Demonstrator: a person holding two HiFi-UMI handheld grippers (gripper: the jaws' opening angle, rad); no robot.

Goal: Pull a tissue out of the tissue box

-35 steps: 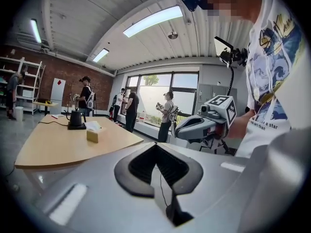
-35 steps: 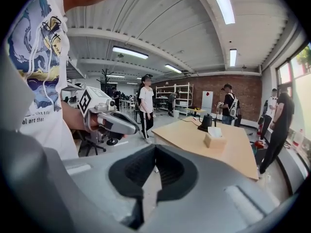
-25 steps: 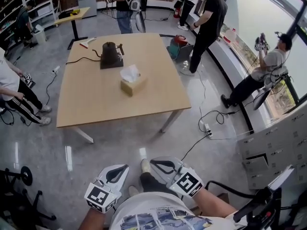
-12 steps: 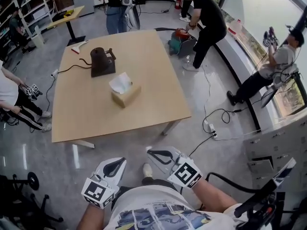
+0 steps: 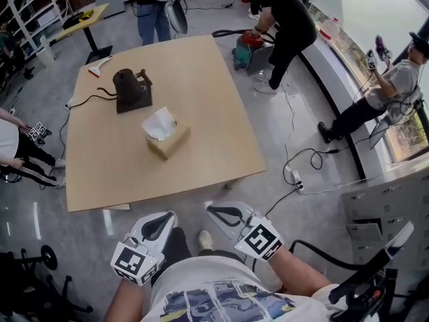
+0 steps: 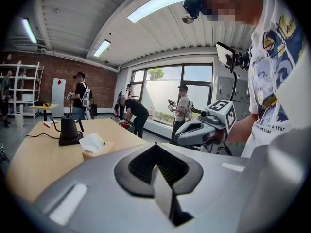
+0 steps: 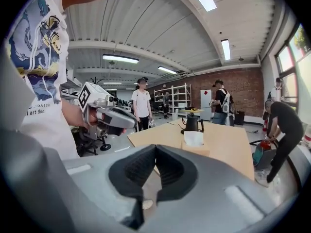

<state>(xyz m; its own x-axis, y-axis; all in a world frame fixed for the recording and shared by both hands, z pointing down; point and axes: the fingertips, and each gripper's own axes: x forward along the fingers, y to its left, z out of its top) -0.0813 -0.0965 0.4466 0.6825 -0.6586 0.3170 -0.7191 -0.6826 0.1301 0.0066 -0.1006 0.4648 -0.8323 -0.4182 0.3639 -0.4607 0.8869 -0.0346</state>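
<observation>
A tan tissue box [image 5: 169, 141] with a white tissue [image 5: 159, 123] sticking out of its top stands near the middle of the wooden table [image 5: 214, 133]. Both grippers are held low in front of the person, off the table's near edge and well short of the box. My left gripper [image 5: 170, 215] is shut with nothing in it, and so is my right gripper [image 5: 212, 210]. The left gripper view shows the tissue box [image 6: 97, 149] far beyond the shut jaws' tip [image 6: 155, 145]. In the right gripper view the tissue box [image 7: 196, 148] also stands far ahead of the closed jaws' tip [image 7: 155, 147].
A dark kettle on a black base [image 5: 130, 89] stands behind the box, its cable trailing left. A red-and-white tool [image 5: 99, 64] lies at the far left corner. Several people stand around the table. A power strip and cables [image 5: 295, 176] lie on the floor at the right.
The table and tissue box have come nearer and lower in the head view. Both grippers stay shut, carried along toward the table.
</observation>
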